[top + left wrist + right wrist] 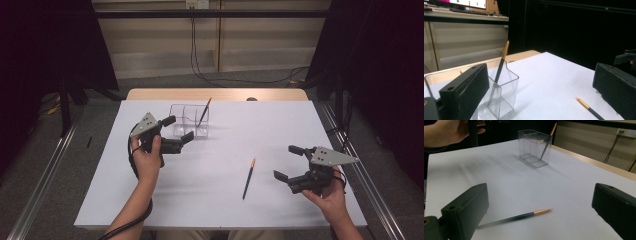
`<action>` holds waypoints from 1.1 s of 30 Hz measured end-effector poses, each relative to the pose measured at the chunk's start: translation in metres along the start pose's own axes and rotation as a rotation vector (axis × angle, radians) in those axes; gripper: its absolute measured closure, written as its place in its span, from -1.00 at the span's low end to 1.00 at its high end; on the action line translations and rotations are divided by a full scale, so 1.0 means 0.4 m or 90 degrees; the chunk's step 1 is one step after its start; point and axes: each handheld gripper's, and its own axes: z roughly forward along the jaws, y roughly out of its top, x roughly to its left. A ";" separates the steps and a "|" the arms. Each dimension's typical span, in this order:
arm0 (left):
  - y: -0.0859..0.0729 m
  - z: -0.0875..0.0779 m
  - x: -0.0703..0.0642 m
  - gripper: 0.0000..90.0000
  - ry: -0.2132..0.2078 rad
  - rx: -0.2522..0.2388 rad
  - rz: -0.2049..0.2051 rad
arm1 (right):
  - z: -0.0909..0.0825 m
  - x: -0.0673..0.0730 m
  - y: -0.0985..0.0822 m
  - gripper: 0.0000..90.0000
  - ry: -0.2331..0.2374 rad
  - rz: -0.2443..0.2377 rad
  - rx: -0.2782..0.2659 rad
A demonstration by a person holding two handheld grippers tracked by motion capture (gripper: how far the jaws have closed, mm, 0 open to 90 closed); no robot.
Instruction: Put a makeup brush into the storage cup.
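The right tongs sit at four o'clock on the desk, jaws spread and empty. A pencil lies flat just left of them, apart. At ten o'clock, the left tongs gape, released, beside a clear box holding another pencil, leaning.

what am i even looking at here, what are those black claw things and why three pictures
A person sits at a white table with a hand-held two-jaw gripper in each hand. The high view looks down from above; the other two come from cameras riding on each gripper, looking along its black jaws. The left gripper is open beside a clear box with one pencil leaning inside. The right gripper is open too, holding nothing. A second pencil lies loose on the table between them.
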 end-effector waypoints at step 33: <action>-0.037 -0.171 0.006 -0.97 0.010 0.052 0.034 | 0.002 -0.006 -0.004 -0.99 -0.005 0.006 0.001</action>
